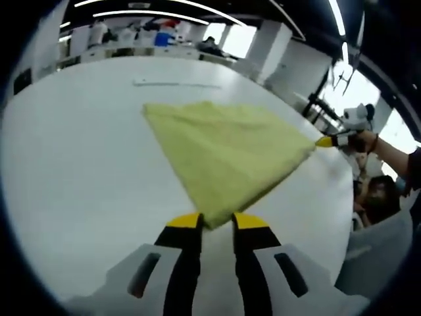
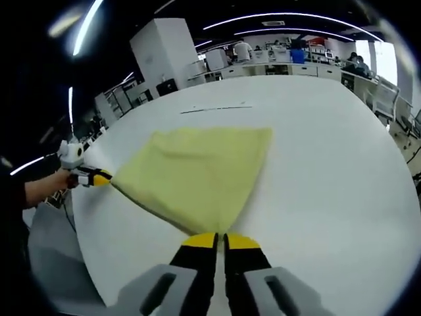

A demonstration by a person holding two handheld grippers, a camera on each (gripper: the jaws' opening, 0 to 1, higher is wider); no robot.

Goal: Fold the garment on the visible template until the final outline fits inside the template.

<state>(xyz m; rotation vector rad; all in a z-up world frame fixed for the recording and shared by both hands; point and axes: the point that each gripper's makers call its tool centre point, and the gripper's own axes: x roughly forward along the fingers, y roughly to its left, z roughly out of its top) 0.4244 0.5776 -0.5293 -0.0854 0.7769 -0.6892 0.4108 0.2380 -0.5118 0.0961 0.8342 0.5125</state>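
A yellow-green garment (image 1: 227,148) lies folded on the white table (image 1: 79,171), pulled taut into a wedge between both grippers. My left gripper (image 1: 217,222) is shut on its near corner. My right gripper (image 1: 324,141), held by a hand, pinches the corner at the right. In the right gripper view the garment (image 2: 197,171) fans out from my right gripper (image 2: 220,241), which is shut on its corner. There, my left gripper (image 2: 102,177) grips the left corner. A thin faint line (image 2: 217,108) marks the table beyond the cloth.
The table's edge (image 2: 85,263) curves close on the left of the right gripper view, with grey floor below. A person (image 1: 381,197) sits past the table's right edge. Desks and shelves (image 2: 289,56) and a white pillar (image 2: 161,46) stand at the back.
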